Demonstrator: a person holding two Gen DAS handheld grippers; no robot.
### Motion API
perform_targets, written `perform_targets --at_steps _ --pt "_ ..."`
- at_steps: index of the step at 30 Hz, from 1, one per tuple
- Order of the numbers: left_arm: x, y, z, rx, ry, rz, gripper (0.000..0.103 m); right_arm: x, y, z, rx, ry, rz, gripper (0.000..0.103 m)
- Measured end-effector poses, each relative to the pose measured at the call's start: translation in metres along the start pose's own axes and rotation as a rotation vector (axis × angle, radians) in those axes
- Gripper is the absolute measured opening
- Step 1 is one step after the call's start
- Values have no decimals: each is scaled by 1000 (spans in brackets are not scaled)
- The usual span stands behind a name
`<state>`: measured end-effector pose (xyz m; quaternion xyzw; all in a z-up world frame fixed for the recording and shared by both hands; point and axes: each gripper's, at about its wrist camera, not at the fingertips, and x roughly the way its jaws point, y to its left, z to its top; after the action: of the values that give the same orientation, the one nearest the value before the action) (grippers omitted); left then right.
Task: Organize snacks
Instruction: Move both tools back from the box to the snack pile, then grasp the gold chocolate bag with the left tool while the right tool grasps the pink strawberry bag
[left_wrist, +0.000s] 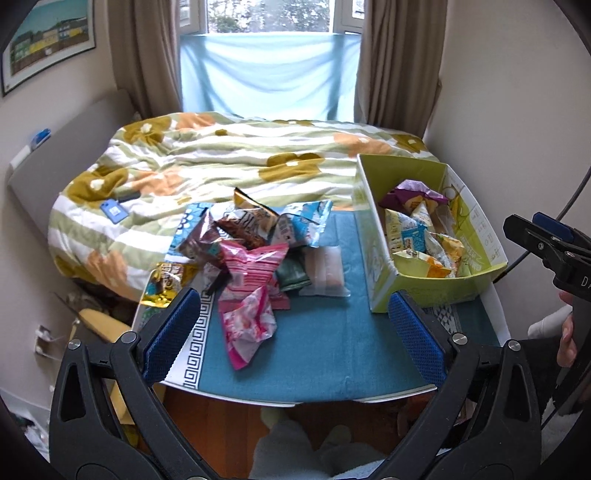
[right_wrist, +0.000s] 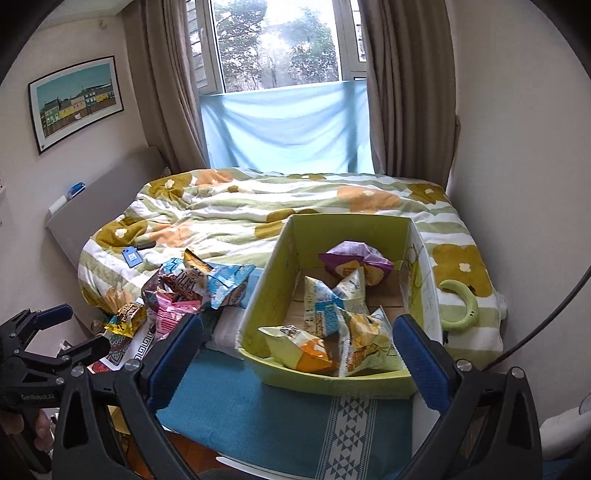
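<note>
- The snacks were partly sorted: several bags (right_wrist: 332, 325) already lay in the green box (right_wrist: 332, 384) at the right side of the table.
- A loose pile of packets (left_wrist: 243, 243) was left on the blue cloth (left_wrist: 317, 354) toward the table's left edge, a pink bag (left_wrist: 251, 295) nearest me; I judged about half remained.
- My left claw (left_wrist: 295, 332) hung above the near edge, jaws wide apart, holding nothing.
- My right claw (right_wrist: 299, 354) hovered over the box, jaws also spread and bare.
- The box's near wall stood between that claw and the pile.
- Behind the table lay a bed (left_wrist: 221, 155), carrying a blue card (left_wrist: 113, 212), and a green ring (right_wrist: 461, 306).
</note>
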<state>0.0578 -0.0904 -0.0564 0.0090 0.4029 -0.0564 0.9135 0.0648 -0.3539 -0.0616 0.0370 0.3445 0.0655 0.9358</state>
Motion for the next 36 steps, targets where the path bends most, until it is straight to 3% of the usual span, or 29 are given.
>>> perform_targets --at_steps 8,17,25,36 --pt "3 80 -12 -73 10 71 101 12 58 -9 3 22 98 103" --pt "62 149 -16 -28 79 82 101 60 127 -28 73 109 167 103" --pt "130 174 -22 45 138 83 101 110 176 -47 119 164 123 103" --pt "235 187 -22 129 268 62 101 186 209 -83 125 321 -6 103"
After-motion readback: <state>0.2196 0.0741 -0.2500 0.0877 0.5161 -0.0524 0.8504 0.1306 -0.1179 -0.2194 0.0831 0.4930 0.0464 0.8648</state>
